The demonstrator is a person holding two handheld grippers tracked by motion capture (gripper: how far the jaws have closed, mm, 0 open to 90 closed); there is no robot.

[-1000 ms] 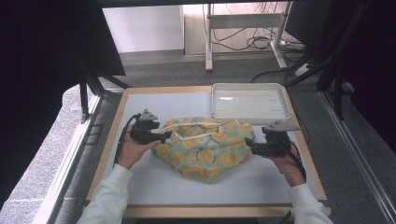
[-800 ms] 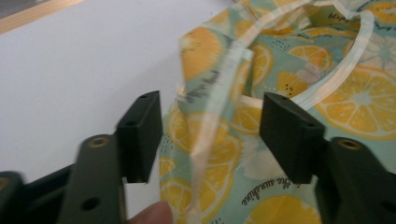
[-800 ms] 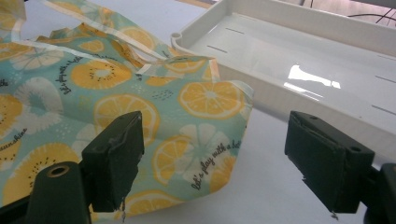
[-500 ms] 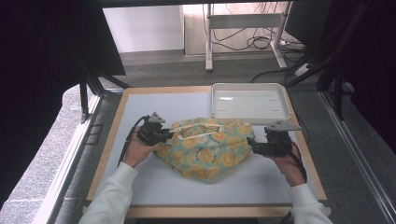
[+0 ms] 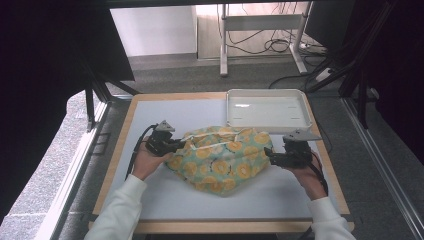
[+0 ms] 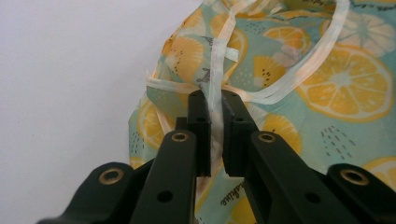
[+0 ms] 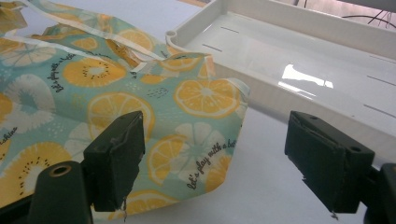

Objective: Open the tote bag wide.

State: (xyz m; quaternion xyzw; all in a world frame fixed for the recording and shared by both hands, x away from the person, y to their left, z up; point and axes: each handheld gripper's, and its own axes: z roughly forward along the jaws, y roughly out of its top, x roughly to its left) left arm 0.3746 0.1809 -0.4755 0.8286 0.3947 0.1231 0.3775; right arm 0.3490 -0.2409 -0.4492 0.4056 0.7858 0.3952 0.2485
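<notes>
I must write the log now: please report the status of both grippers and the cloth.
Left gripper jaws just closed on the cloth's pale strap. Right gripper open at the lemon-print cloth. White tray beside it, nothing blocking.

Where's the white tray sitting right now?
In the high view, the white tray sits at the table's far right corner, just beyond the lemon-print cloth and ahead of the right gripper.

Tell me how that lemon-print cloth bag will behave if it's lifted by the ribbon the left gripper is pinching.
The bag lies crumpled and folded, so it will probably sag and hang limp rather than keep its shape. The thin ribbon in the left gripper looks smooth, so it might slip. The bag lies fairly flat, so it is likely light.
</notes>
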